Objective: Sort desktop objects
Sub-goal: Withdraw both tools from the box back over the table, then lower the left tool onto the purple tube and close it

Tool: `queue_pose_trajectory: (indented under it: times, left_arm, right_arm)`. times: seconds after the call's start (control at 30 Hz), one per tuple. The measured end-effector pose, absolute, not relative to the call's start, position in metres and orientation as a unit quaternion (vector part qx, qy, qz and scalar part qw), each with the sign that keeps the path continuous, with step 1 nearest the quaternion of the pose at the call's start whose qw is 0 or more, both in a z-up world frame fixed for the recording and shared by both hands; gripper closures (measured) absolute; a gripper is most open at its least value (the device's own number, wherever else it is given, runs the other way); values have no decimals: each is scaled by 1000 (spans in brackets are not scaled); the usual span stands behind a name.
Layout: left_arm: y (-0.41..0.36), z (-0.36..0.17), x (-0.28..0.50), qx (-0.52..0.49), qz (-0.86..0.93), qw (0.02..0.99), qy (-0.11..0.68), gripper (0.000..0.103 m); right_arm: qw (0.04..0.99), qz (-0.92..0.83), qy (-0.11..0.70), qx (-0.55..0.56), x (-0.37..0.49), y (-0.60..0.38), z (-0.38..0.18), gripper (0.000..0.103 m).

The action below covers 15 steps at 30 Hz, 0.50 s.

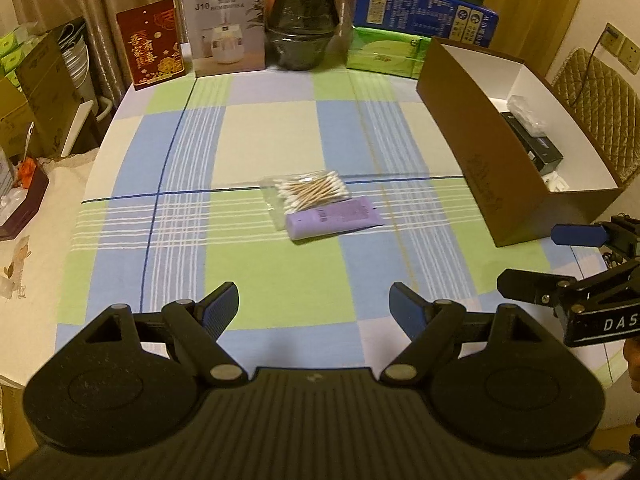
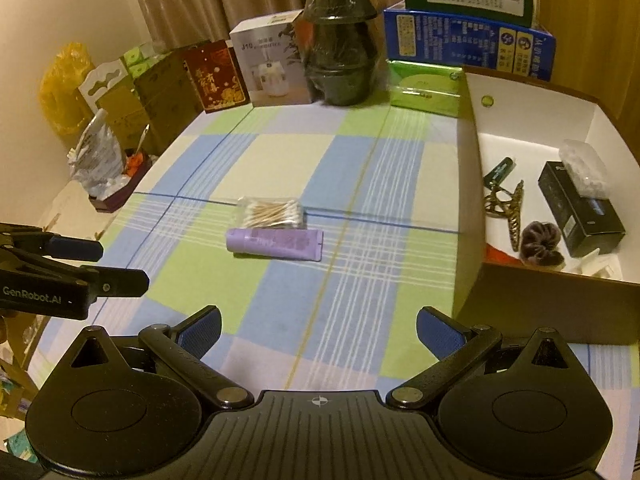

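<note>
A clear bag of cotton swabs (image 1: 308, 192) (image 2: 272, 214) lies mid-table on the checked cloth. Touching its near side lies a purple tube (image 1: 334, 220) (image 2: 276, 243). My left gripper (image 1: 314, 312) hovers open and empty over the near part of the table, short of both items; it also shows at the left edge of the right wrist view (image 2: 120, 262). My right gripper (image 2: 318, 334) is open and empty too, beside the brown box (image 1: 480, 152) (image 2: 520, 292); it shows at the right edge of the left wrist view (image 1: 524, 258).
The white-lined box holds a black carton (image 2: 580, 210), a gold hair claw (image 2: 506, 210), a dark scrunchie (image 2: 540, 242) and a clear packet (image 2: 584, 164). Cartons and a dark wrapped jar (image 1: 302, 20) line the far edge. Clutter lies off the table's left side.
</note>
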<state>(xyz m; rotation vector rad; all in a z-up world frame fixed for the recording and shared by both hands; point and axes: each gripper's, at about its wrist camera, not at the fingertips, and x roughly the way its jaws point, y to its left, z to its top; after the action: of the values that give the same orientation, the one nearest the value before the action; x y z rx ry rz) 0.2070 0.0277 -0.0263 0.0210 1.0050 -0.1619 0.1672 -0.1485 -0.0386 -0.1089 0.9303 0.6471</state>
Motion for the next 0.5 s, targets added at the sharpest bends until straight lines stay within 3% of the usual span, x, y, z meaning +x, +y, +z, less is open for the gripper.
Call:
queue_pose_trajectory:
  times: [0.5]
  left_arm:
    - [58, -44, 228, 17, -76, 870, 487, 24]
  right_arm:
    - [836, 292, 463, -40, 180, -110, -67, 2]
